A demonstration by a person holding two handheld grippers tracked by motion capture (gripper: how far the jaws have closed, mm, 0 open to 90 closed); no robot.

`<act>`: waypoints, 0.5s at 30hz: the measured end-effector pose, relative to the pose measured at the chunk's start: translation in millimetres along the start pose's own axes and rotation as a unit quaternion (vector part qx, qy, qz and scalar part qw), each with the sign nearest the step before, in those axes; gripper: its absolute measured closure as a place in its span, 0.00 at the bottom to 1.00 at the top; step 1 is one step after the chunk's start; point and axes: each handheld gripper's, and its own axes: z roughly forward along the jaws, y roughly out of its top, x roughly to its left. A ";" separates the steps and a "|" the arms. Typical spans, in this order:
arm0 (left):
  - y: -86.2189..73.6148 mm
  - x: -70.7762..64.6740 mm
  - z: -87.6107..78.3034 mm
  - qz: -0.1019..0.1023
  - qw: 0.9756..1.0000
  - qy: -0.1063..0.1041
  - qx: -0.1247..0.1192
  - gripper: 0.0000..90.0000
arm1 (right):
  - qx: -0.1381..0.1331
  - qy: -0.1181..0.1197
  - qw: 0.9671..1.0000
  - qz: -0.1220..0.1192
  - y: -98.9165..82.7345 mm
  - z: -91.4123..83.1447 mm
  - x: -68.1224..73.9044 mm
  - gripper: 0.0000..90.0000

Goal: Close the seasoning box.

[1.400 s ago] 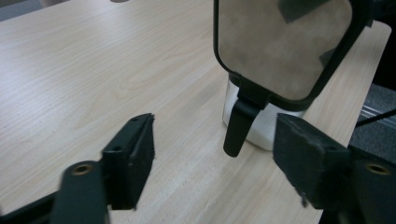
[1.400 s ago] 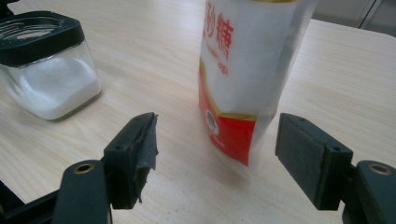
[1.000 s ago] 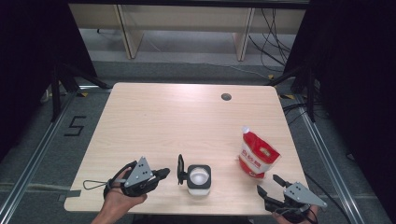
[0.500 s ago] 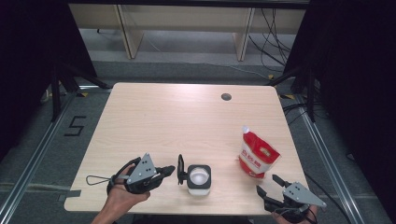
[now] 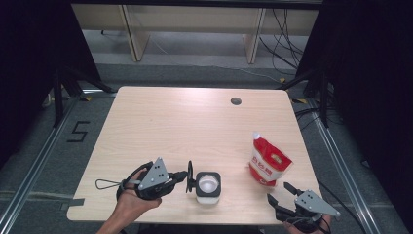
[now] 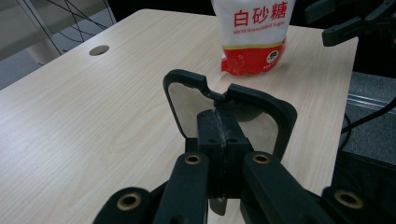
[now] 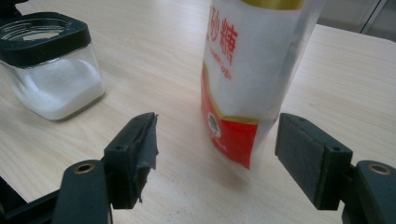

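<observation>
Black lid pinched in left jaws; right jaws wide, empty.

At lower left of the frame, the left hand-held gripper is clamped tight; at lower right, the right hand-held gripper gapes wide.

Left tongs clamp black lid beside open jar; sugar bag upright.

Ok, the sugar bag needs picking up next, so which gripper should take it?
Right. The right gripper sits just in front of the sugar bag with its jaws open and the bag framed between them. The left gripper is shut on the jar lid, beside the jar.
</observation>
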 end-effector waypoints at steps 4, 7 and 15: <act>4.5 -1.0 0.6 0.011 1.000 -0.002 -0.001 0.99 | 0.006 -0.004 1.000 0.015 -0.2 -1.2 2.9 0.34; 6.7 -4.2 3.3 0.012 1.000 -0.007 -0.001 0.99 | 0.000 0.000 1.000 0.000 0.1 0.1 0.3 0.34; 9.2 -14.4 19.4 0.023 0.999 -0.028 0.011 0.99 | 0.000 0.001 1.000 0.000 0.7 -0.9 0.0 0.34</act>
